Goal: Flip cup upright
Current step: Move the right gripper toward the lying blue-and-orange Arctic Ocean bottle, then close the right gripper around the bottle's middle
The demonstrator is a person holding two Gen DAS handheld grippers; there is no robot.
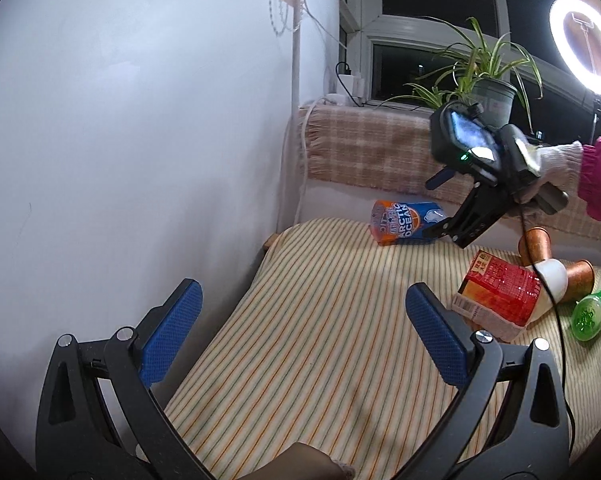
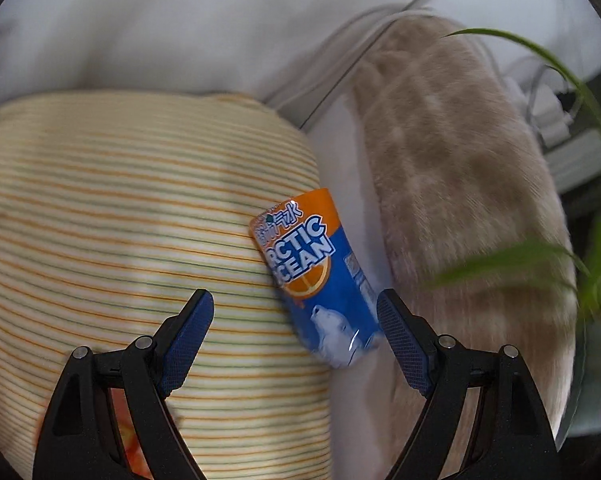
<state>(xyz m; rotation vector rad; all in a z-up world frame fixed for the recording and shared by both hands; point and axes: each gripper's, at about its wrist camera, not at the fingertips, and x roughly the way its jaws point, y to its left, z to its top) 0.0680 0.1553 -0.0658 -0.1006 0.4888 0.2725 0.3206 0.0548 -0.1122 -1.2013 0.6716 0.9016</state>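
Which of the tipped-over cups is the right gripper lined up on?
The blue-and-orange Arctic Ocean cup, lying on its side at the striped cloth's far edge. The right gripper is open around it. The copper cups and white cup lie apart.

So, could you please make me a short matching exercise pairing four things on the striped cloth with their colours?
Things:
1. Arctic Ocean paper cup lying on its side
2. rectangular carton
3. small round-lidded plastic jar
4. open left claw, its pads

Colours:
A. green
B. dark blue
C. orange and blue
D. red

Pairs: 1-C, 2-D, 3-A, 4-B
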